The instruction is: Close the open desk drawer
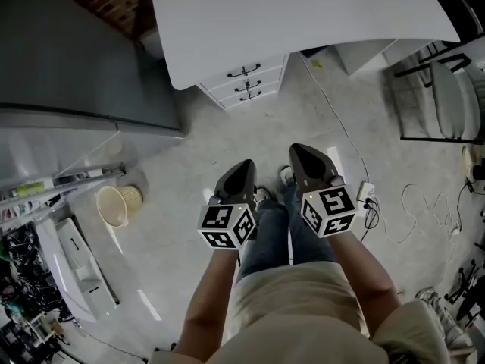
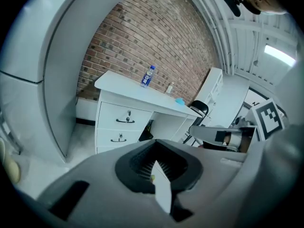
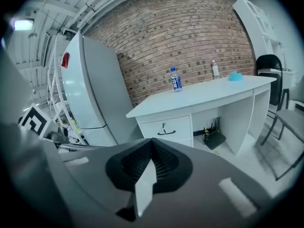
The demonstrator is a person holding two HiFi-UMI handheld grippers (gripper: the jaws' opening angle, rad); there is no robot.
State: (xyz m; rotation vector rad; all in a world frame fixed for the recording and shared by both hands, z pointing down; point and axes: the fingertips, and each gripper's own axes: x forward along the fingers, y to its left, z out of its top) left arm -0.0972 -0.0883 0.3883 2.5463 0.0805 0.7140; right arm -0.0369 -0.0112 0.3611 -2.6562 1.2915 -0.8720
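Left gripper and right gripper, fingers together, empty, well short of white desk.

Your left gripper and right gripper side by side above your legs, both tilted forward and down, jaws of each closed together, empty, left forearm and right forearm bare, stretched ahead.

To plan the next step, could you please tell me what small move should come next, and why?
Probably just lower both grippers to rest. The drawers of the desk all look flush and shut, and the left gripper and right gripper, jaws shut on nothing, hang well back from it.
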